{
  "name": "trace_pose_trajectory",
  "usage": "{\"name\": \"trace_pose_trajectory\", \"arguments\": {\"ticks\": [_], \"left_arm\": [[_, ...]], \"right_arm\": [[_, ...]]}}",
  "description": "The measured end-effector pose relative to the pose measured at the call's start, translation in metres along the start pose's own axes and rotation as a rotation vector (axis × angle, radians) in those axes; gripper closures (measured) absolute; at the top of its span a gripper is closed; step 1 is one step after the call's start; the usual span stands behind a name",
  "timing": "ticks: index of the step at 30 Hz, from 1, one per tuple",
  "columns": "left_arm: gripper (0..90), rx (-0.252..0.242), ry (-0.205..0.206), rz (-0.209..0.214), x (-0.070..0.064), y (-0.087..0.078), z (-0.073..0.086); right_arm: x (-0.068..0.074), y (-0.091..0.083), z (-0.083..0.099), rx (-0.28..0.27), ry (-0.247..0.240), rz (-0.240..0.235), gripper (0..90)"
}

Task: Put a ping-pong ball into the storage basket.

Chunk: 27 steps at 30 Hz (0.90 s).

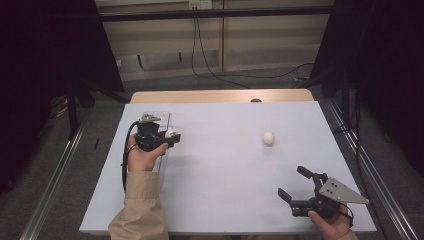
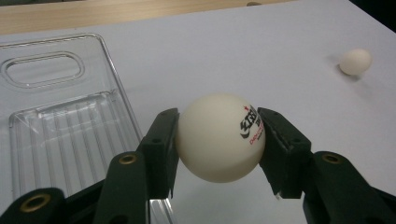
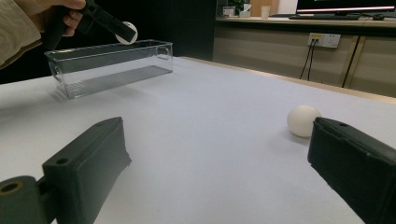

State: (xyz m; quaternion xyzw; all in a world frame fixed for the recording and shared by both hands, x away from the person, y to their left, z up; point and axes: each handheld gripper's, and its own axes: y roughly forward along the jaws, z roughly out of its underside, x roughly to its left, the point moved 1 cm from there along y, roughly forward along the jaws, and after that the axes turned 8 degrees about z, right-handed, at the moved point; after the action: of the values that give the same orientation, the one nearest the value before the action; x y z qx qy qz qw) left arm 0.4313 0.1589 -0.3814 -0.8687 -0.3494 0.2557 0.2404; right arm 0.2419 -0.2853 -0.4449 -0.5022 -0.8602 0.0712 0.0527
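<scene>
My left gripper [image 1: 169,136] is shut on a white ping-pong ball [image 2: 219,137] with red and black print. It holds the ball in the air at the right-hand rim of a clear plastic box [image 1: 159,120], whose ribbed floor [image 2: 65,135] is bare. A second white ball [image 1: 268,138] lies on the white table cover, right of centre. My right gripper [image 1: 291,181] is open near the front right corner, jaws wide apart and pointed at that ball [image 3: 303,120], which lies a short way beyond them. The right gripper view shows the box [image 3: 109,65] and held ball [image 3: 127,31] farther off.
The white cover [image 1: 225,165] spans most of a wooden table whose far edge [image 1: 220,96] shows. Dark curtains hang at both sides, and cables [image 1: 210,70] lie on the floor behind the table.
</scene>
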Motion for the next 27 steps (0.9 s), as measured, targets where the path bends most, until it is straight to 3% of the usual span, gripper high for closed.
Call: {"name": "trace_pose_trajectory", "arguments": {"ticks": [27], "left_arm": [[50.9,-0.008,-0.019,-0.054,0.009,-0.0088,0.0035]], "right_arm": [[0.0003,-0.0001,-0.0004,0.0,0.002,-0.003,4.0]]}}
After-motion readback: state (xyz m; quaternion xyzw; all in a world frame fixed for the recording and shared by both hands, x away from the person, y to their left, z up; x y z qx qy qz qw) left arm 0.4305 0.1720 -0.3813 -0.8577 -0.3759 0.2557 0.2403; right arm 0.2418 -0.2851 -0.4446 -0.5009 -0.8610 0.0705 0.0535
